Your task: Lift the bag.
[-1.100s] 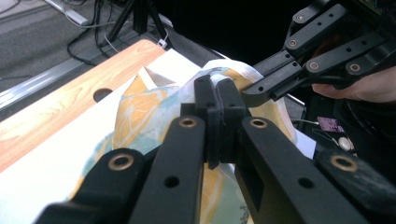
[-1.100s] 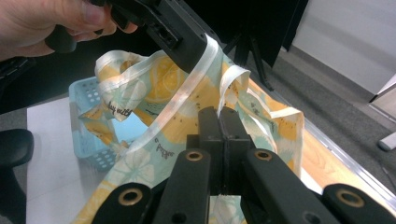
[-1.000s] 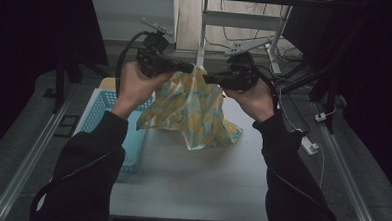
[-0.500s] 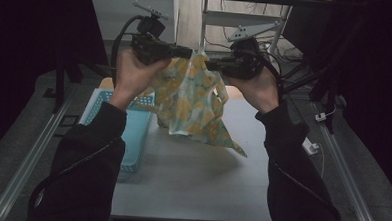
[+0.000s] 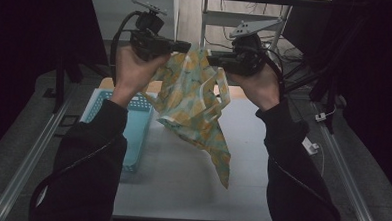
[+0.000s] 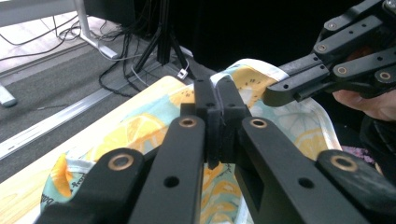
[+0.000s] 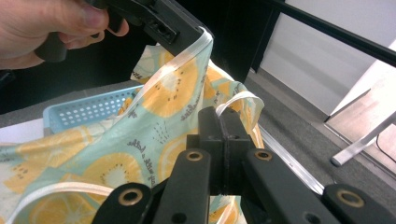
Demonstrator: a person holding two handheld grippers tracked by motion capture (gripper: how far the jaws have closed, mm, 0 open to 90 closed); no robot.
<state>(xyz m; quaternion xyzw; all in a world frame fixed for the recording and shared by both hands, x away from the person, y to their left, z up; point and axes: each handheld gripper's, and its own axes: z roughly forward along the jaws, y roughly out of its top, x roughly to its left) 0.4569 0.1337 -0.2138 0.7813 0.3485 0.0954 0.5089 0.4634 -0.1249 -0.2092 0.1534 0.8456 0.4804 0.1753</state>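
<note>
A pale green cloth bag point(image 5: 194, 105) printed with orange slices and edged in white hangs in the air between my two grippers, its lower corner dangling just above the table. My left gripper point(image 5: 184, 46) is shut on its upper left edge. My right gripper point(image 5: 212, 58) is shut on the edge opposite, close by. In the left gripper view the jaws point(image 6: 218, 100) pinch the bag's white-trimmed rim point(image 6: 261, 70), with the right gripper's jaws point(image 6: 299, 86) reaching in from the right. The right gripper view shows the shut jaws point(image 7: 219, 123) on the cloth point(image 7: 154, 135) by a white strap loop point(image 7: 238, 99).
A light blue perforated plastic basket point(image 5: 133, 123) stands on the left part of the white table point(image 5: 180, 185). Metal rails point(image 5: 341, 167) run along both sides of the table. Cables and a metal frame point(image 5: 248, 17) lie on the floor beyond the far edge.
Both hands have raised the bag from the table top into the air. The bunched cloth has unfolded and now hangs down in a long point.
</note>
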